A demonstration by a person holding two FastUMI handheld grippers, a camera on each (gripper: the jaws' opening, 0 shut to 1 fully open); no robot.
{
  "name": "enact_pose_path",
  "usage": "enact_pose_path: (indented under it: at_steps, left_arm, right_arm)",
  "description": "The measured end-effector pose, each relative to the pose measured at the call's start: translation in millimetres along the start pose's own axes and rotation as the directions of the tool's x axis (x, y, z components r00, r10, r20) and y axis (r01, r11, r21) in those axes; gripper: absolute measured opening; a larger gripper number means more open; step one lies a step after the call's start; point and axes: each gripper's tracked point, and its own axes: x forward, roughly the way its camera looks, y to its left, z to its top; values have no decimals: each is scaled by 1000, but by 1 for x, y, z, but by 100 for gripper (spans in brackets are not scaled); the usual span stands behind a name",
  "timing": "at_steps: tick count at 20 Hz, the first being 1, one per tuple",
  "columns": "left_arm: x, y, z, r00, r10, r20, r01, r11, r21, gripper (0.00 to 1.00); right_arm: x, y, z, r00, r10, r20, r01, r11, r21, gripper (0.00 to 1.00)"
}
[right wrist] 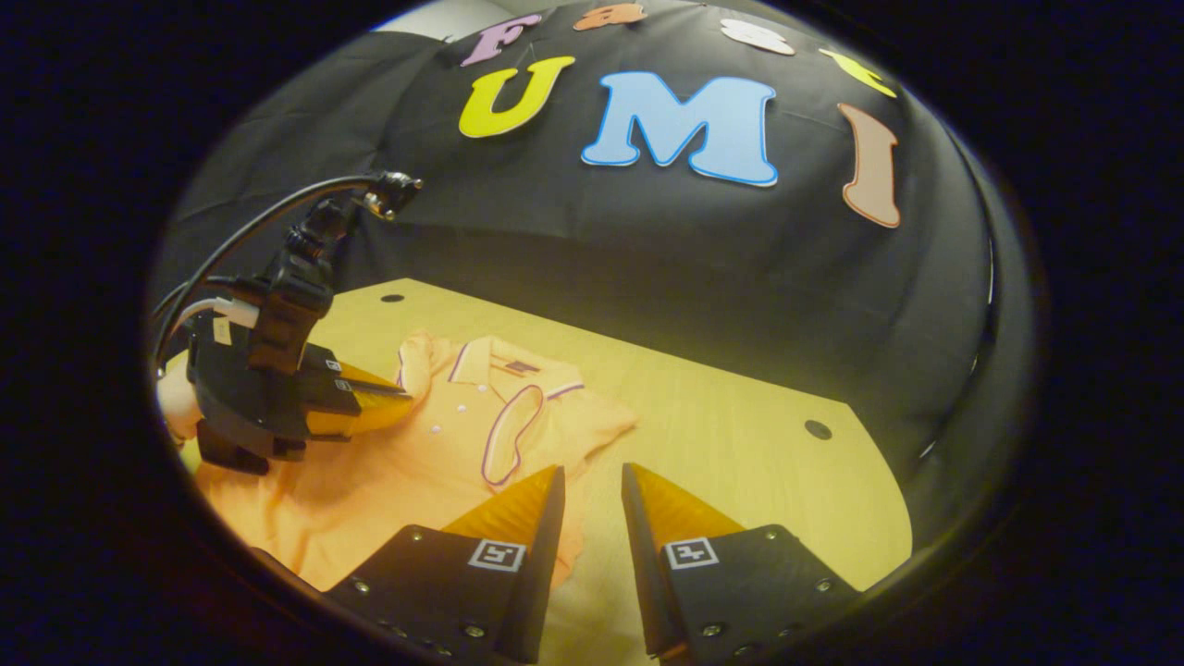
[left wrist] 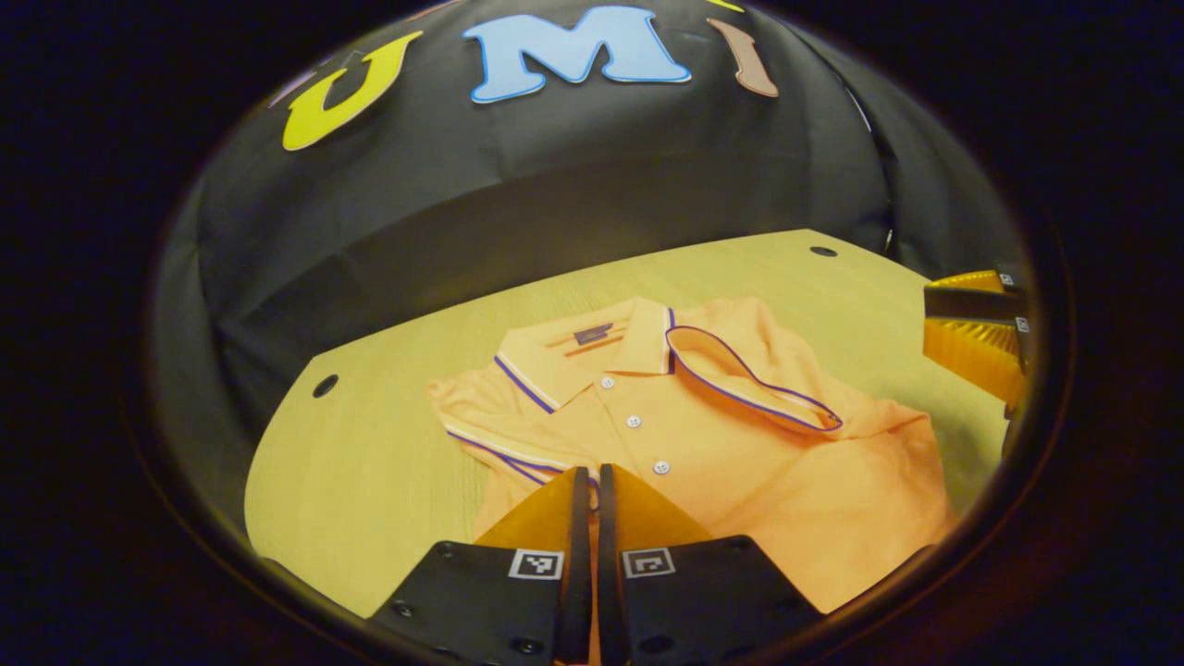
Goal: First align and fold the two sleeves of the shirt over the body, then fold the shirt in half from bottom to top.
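An orange polo shirt (left wrist: 721,462) with purple-trimmed collar and cuffs lies face up on the wooden table (left wrist: 370,462). One sleeve (left wrist: 754,384) is folded across the chest, also seen as the sleeve (right wrist: 509,430) in the right gripper view. The other sleeve (left wrist: 495,444) lies out at the side, and its trimmed cuff runs in between the fingertips of my left gripper (left wrist: 592,476), which is shut on it. From the right gripper view, the left gripper (right wrist: 384,398) sits low over that side of the shirt (right wrist: 416,462). My right gripper (right wrist: 592,481) hangs open over the shirt's near edge, holding nothing.
Black cloth walls close the table at the back and sides. Small dark holes (left wrist: 325,385) (right wrist: 817,429) mark the table's corners. Bare wood (right wrist: 740,444) lies to the right of the shirt. A cable (right wrist: 268,217) arcs up from the left gripper, with a hand (right wrist: 176,407) behind it.
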Motion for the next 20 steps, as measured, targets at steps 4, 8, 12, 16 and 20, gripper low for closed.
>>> enact_pose_path:
  at_steps: [4,8,12,16,20]
  left_arm:
    - [-2,-4,-4,1000,-12,-16,12,1000,3,23]
    - [-3,-8,-6,999,-28,-22,27,1000,-4,55]
    - [-12,-8,-4,1000,-26,-10,26,1000,-8,58]
    - [-34,-3,-4,1000,-14,9,14,999,-31,88]
    - [-71,5,-15,1000,7,23,-5,998,-69,96]
  right_arm:
    - [-1,4,0,1000,6,2,-6,1000,-1,41]
    - [-3,5,1,1000,10,4,-10,1000,-2,41]
    - [-7,5,0,1000,9,-2,-10,1000,-4,41]
    - [-18,13,-6,999,32,-24,-32,999,4,41]
    - [-36,23,-19,996,62,-62,-60,998,28,41]
